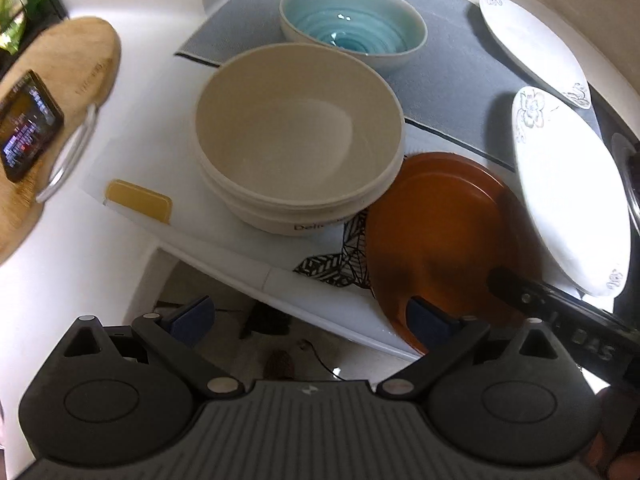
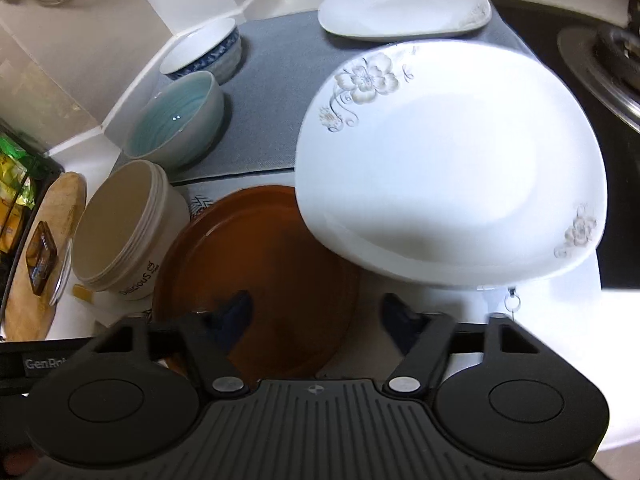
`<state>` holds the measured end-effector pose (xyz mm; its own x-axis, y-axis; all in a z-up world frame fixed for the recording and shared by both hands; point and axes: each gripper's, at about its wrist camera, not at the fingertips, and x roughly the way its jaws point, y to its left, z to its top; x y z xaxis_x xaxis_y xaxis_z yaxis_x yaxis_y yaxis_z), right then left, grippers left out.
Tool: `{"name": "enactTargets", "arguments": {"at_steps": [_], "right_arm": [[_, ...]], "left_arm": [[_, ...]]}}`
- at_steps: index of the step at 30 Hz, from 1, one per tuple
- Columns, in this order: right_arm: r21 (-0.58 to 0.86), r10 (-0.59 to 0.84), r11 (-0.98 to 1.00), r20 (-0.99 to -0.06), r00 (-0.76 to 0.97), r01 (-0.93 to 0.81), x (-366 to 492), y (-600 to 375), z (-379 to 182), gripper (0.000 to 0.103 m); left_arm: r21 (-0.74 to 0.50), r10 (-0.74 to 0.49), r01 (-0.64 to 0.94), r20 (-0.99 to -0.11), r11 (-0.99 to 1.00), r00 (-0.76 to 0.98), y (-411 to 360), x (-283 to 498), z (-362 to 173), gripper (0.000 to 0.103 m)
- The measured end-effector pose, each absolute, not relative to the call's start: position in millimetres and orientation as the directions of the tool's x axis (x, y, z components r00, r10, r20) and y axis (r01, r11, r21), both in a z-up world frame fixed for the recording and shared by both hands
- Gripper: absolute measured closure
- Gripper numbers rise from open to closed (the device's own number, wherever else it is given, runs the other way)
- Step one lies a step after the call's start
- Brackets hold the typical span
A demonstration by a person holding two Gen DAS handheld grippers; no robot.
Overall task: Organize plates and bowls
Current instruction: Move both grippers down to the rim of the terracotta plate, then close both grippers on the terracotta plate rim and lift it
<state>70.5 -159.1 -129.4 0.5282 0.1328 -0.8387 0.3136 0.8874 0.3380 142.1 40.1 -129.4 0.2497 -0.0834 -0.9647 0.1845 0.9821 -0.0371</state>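
Note:
A brown plate (image 1: 440, 232) (image 2: 260, 272) lies on the white patterned mat (image 1: 332, 268). A large white flowered plate (image 1: 568, 184) (image 2: 452, 160) overlaps its far right side. To its left stand stacked cream bowls (image 1: 300, 132) (image 2: 120, 228). Behind them, on the grey mat (image 2: 272, 128), are a teal bowl (image 1: 352, 24) (image 2: 176, 120), a blue-patterned bowl (image 2: 204, 52) and a second white plate (image 2: 404, 8). My left gripper (image 1: 310, 318) is open over the counter edge, its right pad above the brown plate's rim. My right gripper (image 2: 318, 314) is open, straddling the brown plate's near right rim.
A wooden cutting board (image 1: 60, 100) with a phone (image 1: 28, 124) on it lies at the left. A stove burner (image 2: 600, 60) sits at the far right. The counter's front edge (image 1: 224, 264) runs just ahead of the left gripper, with floor below.

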Motion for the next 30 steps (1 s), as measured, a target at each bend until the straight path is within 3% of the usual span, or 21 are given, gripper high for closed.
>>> {"name": "enactTargets", "arguments": {"at_steps": [2,4,7,10,13,15,22,24,26,30], "right_arm": [[0.317,0.104,0.893,-0.835,0.541,0.318,69.4,-158.4,-130.2,0.079],[0.284,0.071,0.903,-0.84,0.538,0.323,64.4,-162.4,-131.1,0.093],[0.297,0.091,0.899,-0.846,0.525,0.322,52.3,-172.9,-131.3,0.093],[0.278,0.088,0.908,-0.857,0.507,0.313,34.4,-181.4,-129.8,0.094],[0.286,0.095,0.901,-0.864,0.495,0.326,19.7,-193.1,-129.3,0.094],[0.282,0.089,0.901,-0.864,0.495,0.331,13.1,-197.3,-129.1,0.094],[0.293,0.099,0.902,-0.854,0.51,0.316,6.7,-197.8,-130.2,0.094],[0.299,0.105,0.901,-0.853,0.512,0.314,8.6,-197.2,-130.3,0.094],[0.304,0.118,0.905,-0.852,0.51,0.298,6.2,-195.3,-128.2,0.094],[0.302,0.134,0.914,-0.854,0.502,0.27,1.6,-190.7,-122.3,0.094]], "left_arm": [[-0.041,-0.089,0.193,-0.964,0.98,0.249,39.0,141.6,-130.1,0.001],[-0.057,-0.107,0.204,-0.965,0.977,0.241,37.8,139.3,-129.0,0.001],[-0.102,-0.151,0.214,-0.961,0.972,0.23,34.6,136.1,-127.3,0.004],[-0.136,-0.181,0.22,-0.963,0.966,0.2,26.5,132.1,-128.5,0.014],[-0.162,-0.202,0.229,-0.966,0.96,0.163,17.2,126.4,-132.6,0.03],[-0.175,-0.214,0.234,-0.964,0.956,0.154,12.6,123.1,-132.7,0.046],[-0.189,-0.234,0.254,-0.959,0.949,0.162,1.7,119.4,-132.1,0.058],[-0.187,-0.231,0.243,-0.959,0.952,0.166,1.8,118.1,-133.2,0.08],[-0.205,-0.248,0.243,-0.955,0.948,0.161,2.5,114.5,-131.0,0.091],[-0.191,-0.241,0.265,-0.955,0.945,0.171,7.6,103.7,-121.2,0.092]]}}
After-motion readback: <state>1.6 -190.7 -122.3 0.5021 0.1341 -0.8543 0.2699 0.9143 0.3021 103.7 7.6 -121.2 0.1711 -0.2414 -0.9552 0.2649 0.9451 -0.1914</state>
